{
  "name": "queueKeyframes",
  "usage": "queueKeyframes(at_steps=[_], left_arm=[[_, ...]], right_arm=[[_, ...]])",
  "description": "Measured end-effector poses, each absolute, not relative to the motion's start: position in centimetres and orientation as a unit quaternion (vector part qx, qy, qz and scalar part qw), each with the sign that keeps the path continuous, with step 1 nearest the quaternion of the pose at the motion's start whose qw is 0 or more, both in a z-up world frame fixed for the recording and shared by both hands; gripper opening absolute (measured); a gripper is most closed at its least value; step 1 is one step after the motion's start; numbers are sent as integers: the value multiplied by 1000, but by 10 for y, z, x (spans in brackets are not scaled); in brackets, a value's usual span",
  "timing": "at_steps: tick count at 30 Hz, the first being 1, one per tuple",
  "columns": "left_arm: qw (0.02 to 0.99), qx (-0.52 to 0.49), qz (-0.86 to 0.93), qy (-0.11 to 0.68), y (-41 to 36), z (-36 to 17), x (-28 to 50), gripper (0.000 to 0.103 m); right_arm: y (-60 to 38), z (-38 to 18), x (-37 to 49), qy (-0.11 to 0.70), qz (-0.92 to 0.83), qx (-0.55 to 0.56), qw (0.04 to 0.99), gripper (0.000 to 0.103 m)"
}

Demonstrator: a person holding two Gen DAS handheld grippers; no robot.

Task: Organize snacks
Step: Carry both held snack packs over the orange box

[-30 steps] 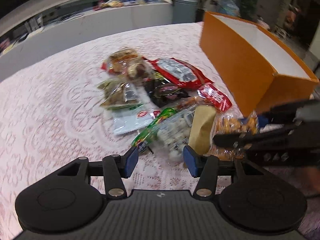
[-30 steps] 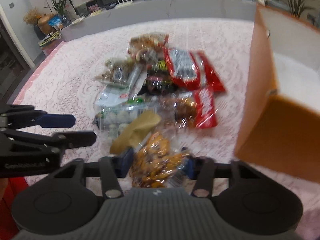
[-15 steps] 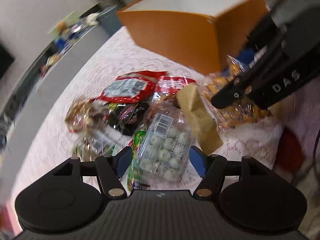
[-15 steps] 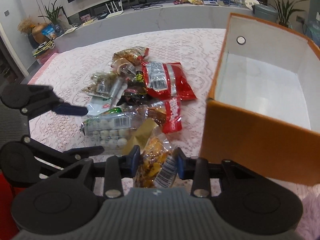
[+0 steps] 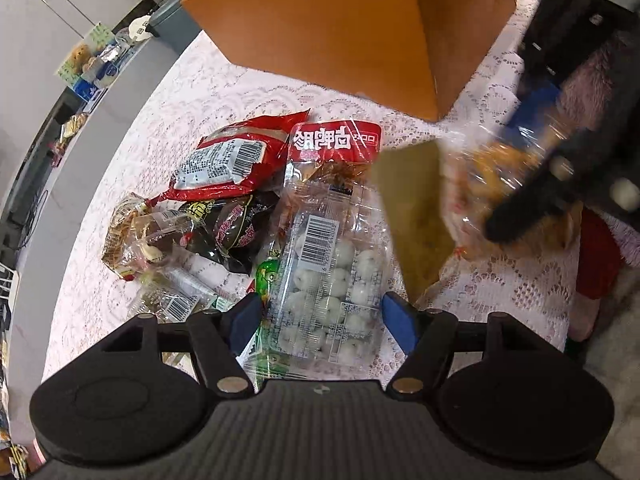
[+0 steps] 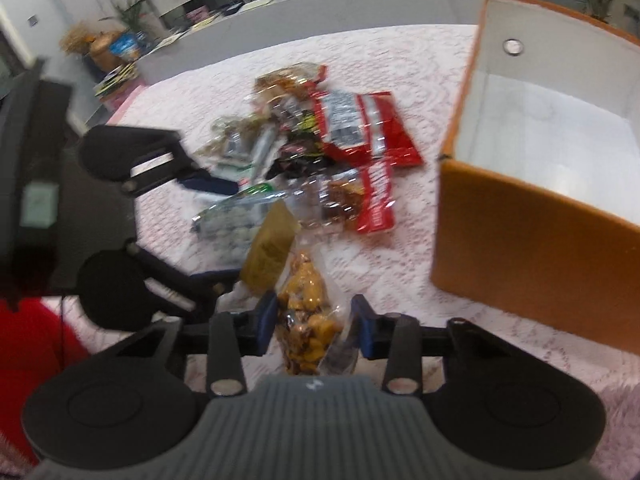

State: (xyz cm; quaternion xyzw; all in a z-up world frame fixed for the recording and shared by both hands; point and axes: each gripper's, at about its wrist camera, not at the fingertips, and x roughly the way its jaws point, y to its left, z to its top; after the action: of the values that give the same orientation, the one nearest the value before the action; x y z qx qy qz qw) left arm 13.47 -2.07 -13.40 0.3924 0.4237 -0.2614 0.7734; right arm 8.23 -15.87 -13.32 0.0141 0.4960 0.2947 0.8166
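1. Since a second ago the left gripper has rolled over and dropped toward the snack pile, and the orange box now sits along the top of its view.
2. Its jaws are opening wide around the clear pack of white balls, pads not touching it.
3. Right gripper is closing on the bag of golden snacks; the blue pads look like they're pinching it.
4. Rest of the pile: red packs, a dark wrapper and a tan packet, all loose on the pink lace tablecloth.
5. Box is open-topped, white inside, just beside the pile.
6. Room-wise: a long grey counter with clutter and potted plants behind.
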Motion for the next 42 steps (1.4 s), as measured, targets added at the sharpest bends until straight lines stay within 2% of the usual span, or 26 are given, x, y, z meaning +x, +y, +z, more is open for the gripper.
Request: queueKeyframes(at_steps=[2, 7, 10, 14, 21, 29, 35, 42], left_arm=[[772, 395, -261, 425, -22, -134, 135, 80], [772, 386, -246, 441, -27, -131, 134, 69], [778, 377, -221, 451, -32, -130, 133, 67], [799, 327, -195, 465, -30, -120, 130, 66], [846, 230, -156, 454, -19, -86, 117, 65], [884, 94, -111, 444, -6, -31, 105, 65], [893, 46, -93, 439, -17, 3, 107, 65], [899, 39, -107, 422, -50, 30, 123, 65]], right_arm=[[-155, -131, 78, 500, 314, 1, 807, 24], [-150, -128, 71, 494, 306, -21, 814, 23], [-156, -125, 73, 492, 284, -11, 823, 23], [-162, -118, 72, 476, 261, -27, 839, 23], [-177, -108, 75, 467, 249, 20, 848, 23], [-194, -72, 69, 424, 265, 61, 864, 23], [-213, -36, 67, 381, 258, 55, 886, 23], [-255, -7, 73, 347, 215, 57, 911, 23]])
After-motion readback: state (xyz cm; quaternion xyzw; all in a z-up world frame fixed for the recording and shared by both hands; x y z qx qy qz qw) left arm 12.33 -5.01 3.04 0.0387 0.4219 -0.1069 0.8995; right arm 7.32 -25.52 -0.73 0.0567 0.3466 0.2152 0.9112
